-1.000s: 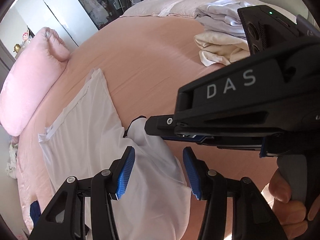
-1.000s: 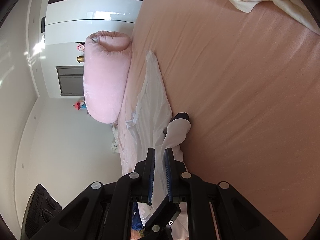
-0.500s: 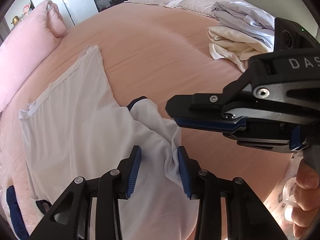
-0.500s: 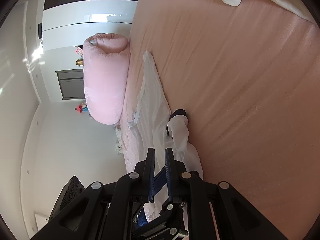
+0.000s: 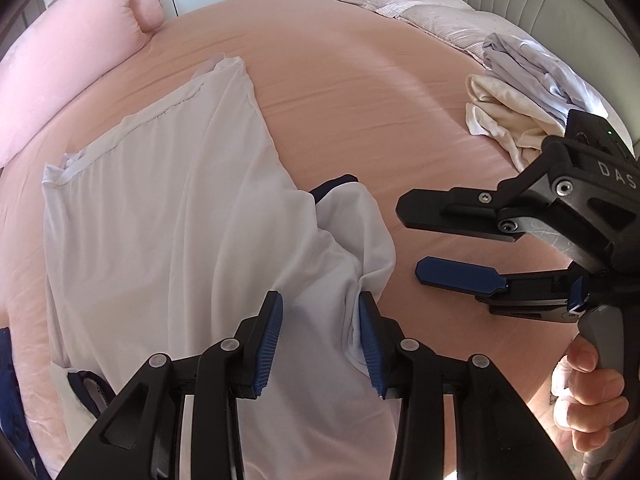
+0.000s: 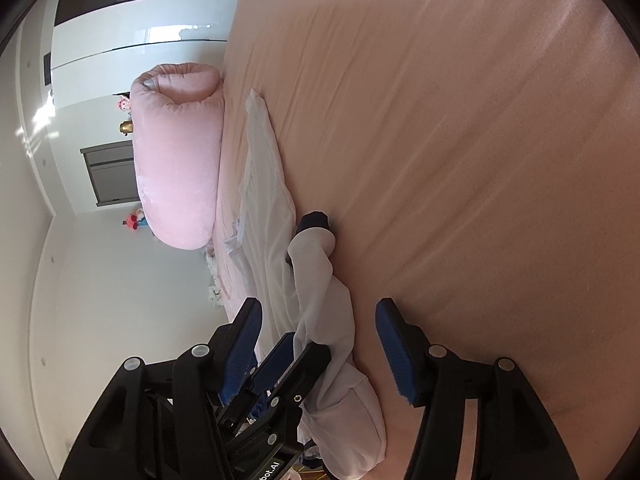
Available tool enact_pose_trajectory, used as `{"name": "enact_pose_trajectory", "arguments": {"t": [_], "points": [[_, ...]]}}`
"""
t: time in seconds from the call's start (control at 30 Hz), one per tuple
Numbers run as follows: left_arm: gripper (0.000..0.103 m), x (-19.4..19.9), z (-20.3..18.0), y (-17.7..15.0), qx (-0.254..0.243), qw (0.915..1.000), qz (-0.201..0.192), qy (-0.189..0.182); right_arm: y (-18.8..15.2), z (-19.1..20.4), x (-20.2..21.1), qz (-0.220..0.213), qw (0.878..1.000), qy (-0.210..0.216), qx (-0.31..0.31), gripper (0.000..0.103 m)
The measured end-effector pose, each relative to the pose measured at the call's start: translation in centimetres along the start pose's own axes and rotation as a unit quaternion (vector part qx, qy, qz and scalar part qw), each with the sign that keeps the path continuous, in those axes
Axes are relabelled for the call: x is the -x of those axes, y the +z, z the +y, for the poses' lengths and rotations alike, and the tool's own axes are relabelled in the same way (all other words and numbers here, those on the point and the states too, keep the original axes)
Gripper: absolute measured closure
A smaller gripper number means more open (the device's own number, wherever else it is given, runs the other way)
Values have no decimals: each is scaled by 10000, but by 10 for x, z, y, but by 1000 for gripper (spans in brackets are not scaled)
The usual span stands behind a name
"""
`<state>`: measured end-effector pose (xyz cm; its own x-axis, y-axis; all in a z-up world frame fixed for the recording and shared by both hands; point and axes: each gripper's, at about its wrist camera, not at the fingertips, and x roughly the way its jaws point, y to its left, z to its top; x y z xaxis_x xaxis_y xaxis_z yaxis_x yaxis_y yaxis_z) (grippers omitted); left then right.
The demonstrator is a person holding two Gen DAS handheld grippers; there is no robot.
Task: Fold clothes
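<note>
A white T-shirt (image 5: 168,216) with navy trim lies spread on the pink bed sheet (image 5: 360,92). Its near sleeve (image 5: 356,220) is bunched up, showing a navy cuff. My left gripper (image 5: 320,320) is open and pressed down over the shirt's near edge, with a ridge of white fabric between its blue pads. My right gripper (image 5: 408,240) hovers open just right of the sleeve, holding nothing, with a hand on its grip. In the right wrist view the shirt (image 6: 320,280) runs between the right gripper's (image 6: 318,340) spread fingers, and the left gripper (image 6: 292,356) sits on the fabric.
A long pink bolster (image 5: 68,64) lies along the bed's left side. A heap of cream and pale lilac clothes (image 5: 520,96) sits at the far right. Pillows (image 5: 420,12) and a padded headboard (image 5: 540,4) are behind. A navy garment (image 5: 8,400) lies at the lower left edge.
My right gripper has opened from shut and drawn back to the right of the sleeve. My left gripper has come down onto the shirt, and its jaws have narrowed around a fabric ridge.
</note>
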<state>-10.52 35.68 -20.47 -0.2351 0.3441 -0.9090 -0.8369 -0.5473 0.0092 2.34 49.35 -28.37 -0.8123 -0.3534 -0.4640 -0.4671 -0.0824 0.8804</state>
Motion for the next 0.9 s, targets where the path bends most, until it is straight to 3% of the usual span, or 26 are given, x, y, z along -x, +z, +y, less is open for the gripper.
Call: {"name": "enact_pose_trajectory", "arguments": {"t": [0.13, 0.37, 0.4, 0.47, 0.53, 0.73, 0.9], "points": [[67, 4, 10, -8, -44, 10000, -4, -12, -2, 2, -22, 246, 9996, 101, 30, 43], [67, 4, 25, -12, 169, 9995, 14, -280, 1, 8, -41, 148, 9997, 146, 116, 45], [67, 3, 27, -11, 211, 9993, 36, -319, 1, 7, -42, 136, 9998, 114, 88, 49], [67, 1, 30, -11, 283, 9988, 80, -385, 1, 4, -44, 113, 9999, 49, 31, 67], [67, 0, 31, -12, 303, 9987, 127, -400, 1, 2, -46, 90, 10000, -15, -26, 100], [67, 12, 15, -16, 103, 9996, 104, -232, 0, 5, -44, -5, 10000, -2, 8, 98], [67, 21, 8, -15, -93, 9990, 206, -379, 7, 19, -30, -178, 9987, 455, 158, 98]]}}
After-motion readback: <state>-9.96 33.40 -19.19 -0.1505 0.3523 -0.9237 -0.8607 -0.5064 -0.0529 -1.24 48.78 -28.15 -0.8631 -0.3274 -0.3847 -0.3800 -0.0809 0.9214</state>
